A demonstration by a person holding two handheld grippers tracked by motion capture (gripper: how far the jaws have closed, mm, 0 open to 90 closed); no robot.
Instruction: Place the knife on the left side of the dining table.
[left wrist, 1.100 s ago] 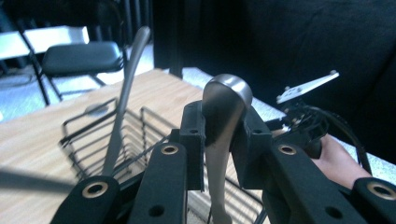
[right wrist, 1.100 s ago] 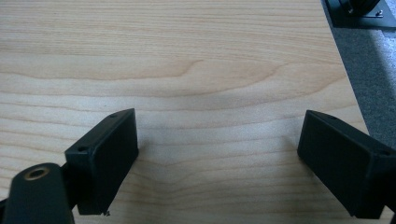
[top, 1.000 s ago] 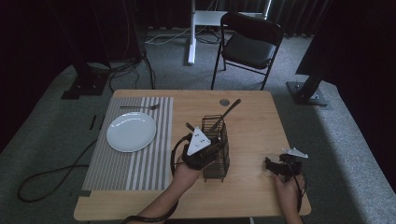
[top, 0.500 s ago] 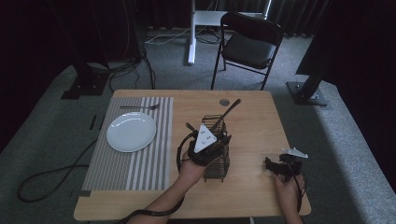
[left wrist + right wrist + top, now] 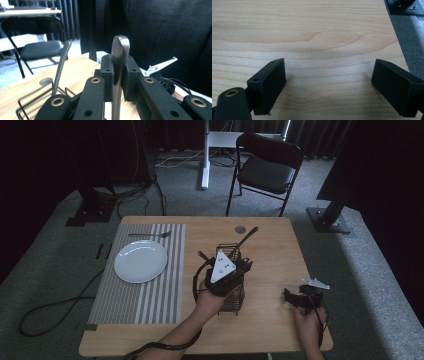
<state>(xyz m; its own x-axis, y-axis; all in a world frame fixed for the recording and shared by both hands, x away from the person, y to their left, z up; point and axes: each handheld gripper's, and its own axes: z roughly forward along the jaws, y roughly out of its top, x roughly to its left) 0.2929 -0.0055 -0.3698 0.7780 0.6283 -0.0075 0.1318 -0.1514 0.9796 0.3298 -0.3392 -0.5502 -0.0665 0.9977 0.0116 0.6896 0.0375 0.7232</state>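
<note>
Rightward, right gripper (image 5: 289, 296) gapes near table (image 5: 280, 245) edge.

Overall light: dim in the high view, with black curtains swallowing the edges
Brightest area: the wooden table (image 5: 270, 250) and the white plate (image 5: 140, 261), lit from above
Shadows: soft, under the right gripper (image 5: 328, 86) on the wood grain
Glare: a pale sheen on the metal handle (image 5: 120, 53) pinched in the left gripper (image 5: 119, 75)
Focus: the left gripper view's chair (image 5: 40, 48) and background are soft
Sharpness: the high view is grainy, its small details smeared
</note>
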